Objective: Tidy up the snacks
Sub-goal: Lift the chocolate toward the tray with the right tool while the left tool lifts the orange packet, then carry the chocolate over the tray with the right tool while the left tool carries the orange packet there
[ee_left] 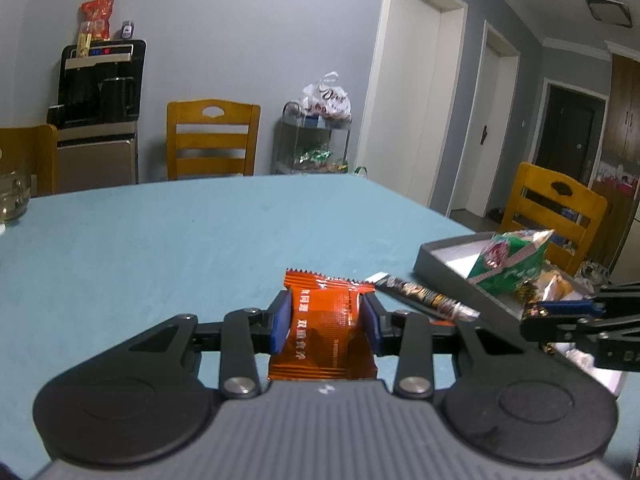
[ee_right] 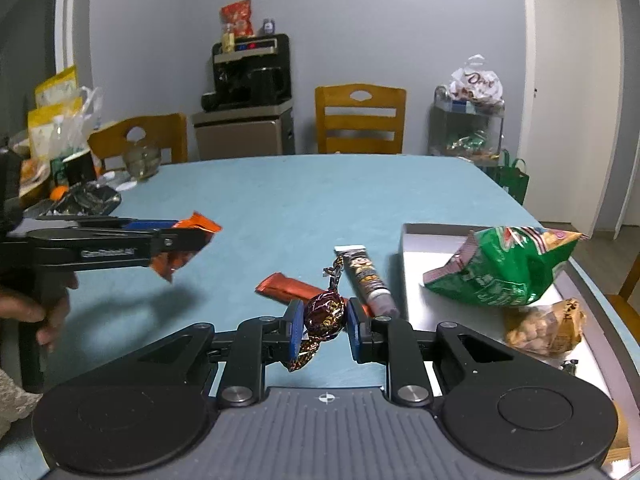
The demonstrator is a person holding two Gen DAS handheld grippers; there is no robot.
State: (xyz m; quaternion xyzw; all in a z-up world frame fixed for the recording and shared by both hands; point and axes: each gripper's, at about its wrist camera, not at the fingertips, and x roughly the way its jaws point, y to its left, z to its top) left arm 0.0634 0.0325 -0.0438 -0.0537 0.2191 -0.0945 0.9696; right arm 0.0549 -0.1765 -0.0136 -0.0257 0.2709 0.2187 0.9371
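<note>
Orange foil packet, serrated ends, lifted clear of table. Brown twist-wrapped candy, foil tails above and below, raised off table. Red-orange bar and dark tube-shaped snack lie flat just beside tray's left wall. Grey tray at table's right edge holds crumpled green bag, peanut pack.

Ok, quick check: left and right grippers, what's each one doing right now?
Left gripper: shut on the orange snack packet, lifted off the table.
Right gripper: shut on the brown foil candy.
</note>
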